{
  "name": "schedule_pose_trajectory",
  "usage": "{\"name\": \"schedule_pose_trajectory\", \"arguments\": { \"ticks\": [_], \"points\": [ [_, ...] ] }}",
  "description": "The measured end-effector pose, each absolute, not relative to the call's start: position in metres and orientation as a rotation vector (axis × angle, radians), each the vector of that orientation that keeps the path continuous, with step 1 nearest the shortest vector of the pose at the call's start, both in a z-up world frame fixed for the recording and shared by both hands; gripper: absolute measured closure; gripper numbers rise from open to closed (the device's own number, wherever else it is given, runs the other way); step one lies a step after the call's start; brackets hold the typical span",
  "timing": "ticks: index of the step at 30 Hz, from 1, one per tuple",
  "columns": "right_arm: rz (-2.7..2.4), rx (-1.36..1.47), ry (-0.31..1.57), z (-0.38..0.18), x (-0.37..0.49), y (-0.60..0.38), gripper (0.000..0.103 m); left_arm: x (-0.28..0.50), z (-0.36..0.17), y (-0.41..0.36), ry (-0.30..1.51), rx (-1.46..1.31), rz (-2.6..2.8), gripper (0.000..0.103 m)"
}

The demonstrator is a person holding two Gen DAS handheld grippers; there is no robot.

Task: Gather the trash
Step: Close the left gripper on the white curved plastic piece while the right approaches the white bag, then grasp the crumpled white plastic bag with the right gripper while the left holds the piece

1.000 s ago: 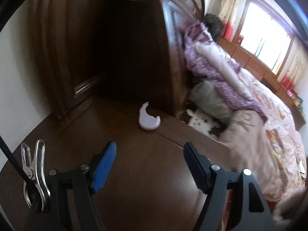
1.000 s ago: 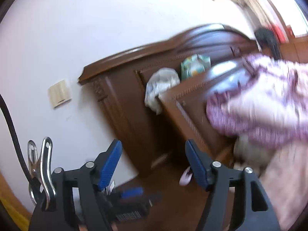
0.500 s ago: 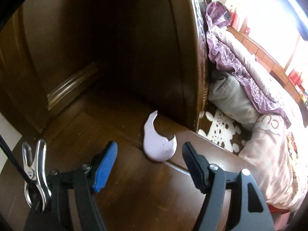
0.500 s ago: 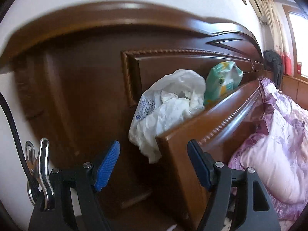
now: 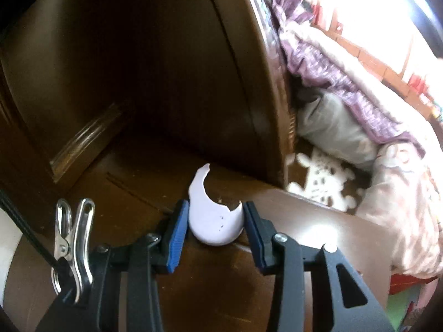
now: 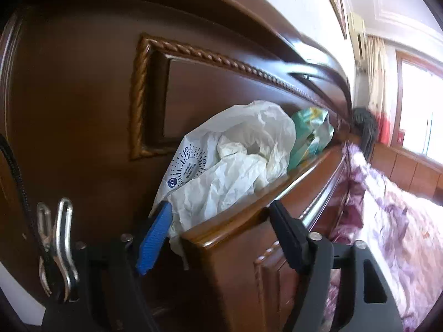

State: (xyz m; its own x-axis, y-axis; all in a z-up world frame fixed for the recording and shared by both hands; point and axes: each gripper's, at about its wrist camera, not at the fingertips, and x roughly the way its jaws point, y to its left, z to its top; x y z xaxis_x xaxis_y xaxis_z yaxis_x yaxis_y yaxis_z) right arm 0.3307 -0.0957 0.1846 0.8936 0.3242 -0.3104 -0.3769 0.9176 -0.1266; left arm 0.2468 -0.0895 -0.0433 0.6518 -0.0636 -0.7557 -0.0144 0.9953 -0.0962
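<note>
My left gripper [image 5: 215,222] is closing around the broken eggshell [image 5: 211,218] on the wooden nightstand [image 5: 304,229], pads not yet clearly pressing; too much squeeze could crush it. My right gripper [image 6: 218,221], also closing, straddles the white plastic bag [image 6: 229,160] and the headboard ledge [image 6: 277,193], so it may pinch wood instead.

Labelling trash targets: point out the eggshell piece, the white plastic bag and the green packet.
eggshell piece [image 5: 213,222]: left wrist view, on its rounded lower body.
white plastic bag [image 6: 235,160]: right wrist view, on the crumpled middle.
green packet [image 6: 311,132]: right wrist view, on its visible front face.
</note>
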Motion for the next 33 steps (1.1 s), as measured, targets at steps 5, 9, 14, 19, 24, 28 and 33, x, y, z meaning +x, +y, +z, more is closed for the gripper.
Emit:
{"name": "schedule_pose_trajectory", "arguments": {
  "ticks": [5, 9, 14, 19, 24, 28, 33],
  "points": [
    [0.447, -0.288, 0.154, 0.193, 0.305, -0.086, 0.102, 0.23, -0.027, -0.07, 0.772, -0.203, -0.067, 0.061],
    [0.498, -0.385, 0.075, 0.193, 0.278, -0.074, 0.102, 0.224, -0.021, -0.055, 0.757, -0.278, -0.092, 0.061],
    [0.506, -0.389, 0.029, 0.195, 0.265, -0.083, 0.102, 0.222, -0.017, -0.038, 0.755, -0.356, -0.099, 0.061],
    [0.506, -0.252, 0.053, 0.208, 0.273, -0.116, 0.102, 0.206, -0.002, -0.024, 0.7, -0.38, -0.103, 0.061],
    [0.517, -0.12, 0.03, 0.228, 0.276, -0.148, 0.102, 0.203, 0.002, -0.006, 0.687, -0.413, -0.089, 0.061],
    [0.626, -0.009, 0.093, 0.241, 0.297, -0.163, 0.102, 0.202, 0.002, 0.004, 0.686, -0.459, -0.095, 0.061],
    [0.591, -0.258, 0.188, 0.226, 0.307, -0.108, 0.046, 0.204, -0.003, 0.006, 0.701, -0.47, -0.093, 0.061]
  ]
}}
